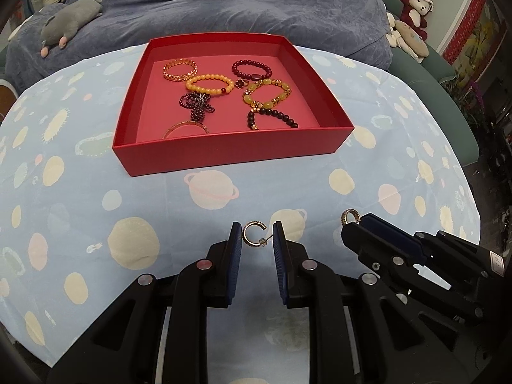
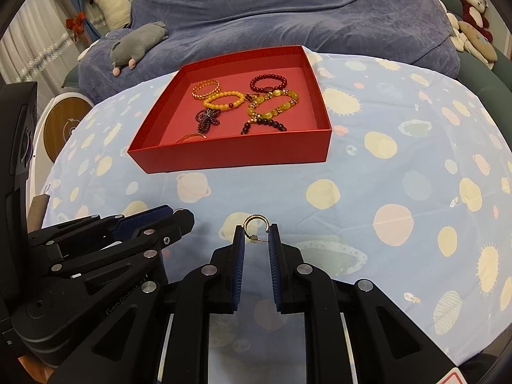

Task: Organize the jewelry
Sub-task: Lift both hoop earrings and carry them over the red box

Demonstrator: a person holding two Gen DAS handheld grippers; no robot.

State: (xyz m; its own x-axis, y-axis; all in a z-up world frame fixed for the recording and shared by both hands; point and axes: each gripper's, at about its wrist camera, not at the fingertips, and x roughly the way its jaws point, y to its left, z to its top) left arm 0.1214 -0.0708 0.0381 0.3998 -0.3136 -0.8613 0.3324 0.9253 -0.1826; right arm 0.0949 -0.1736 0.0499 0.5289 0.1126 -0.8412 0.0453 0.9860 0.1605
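A red box (image 1: 224, 156) (image 2: 230, 156) holding several bead bracelets and gold bangles sits on the planet-print cloth. My left gripper (image 1: 256, 238) is closed on a gold hoop earring (image 1: 252, 235), its post touching the right pad. My right gripper (image 2: 256, 235) is closed on a second gold hoop earring (image 2: 255, 224) at the fingertips. In the left wrist view the right gripper (image 1: 352, 224) sits to the right with its earring (image 1: 348, 216) sticking out. In the right wrist view the left gripper (image 2: 179, 217) lies at the left.
A grey plush toy (image 1: 70, 24) (image 2: 137, 43) lies on the blue blanket behind the table. Red and beige plush toys (image 1: 412, 16) sit at the back right. A round wooden disc (image 2: 64, 128) stands left of the table.
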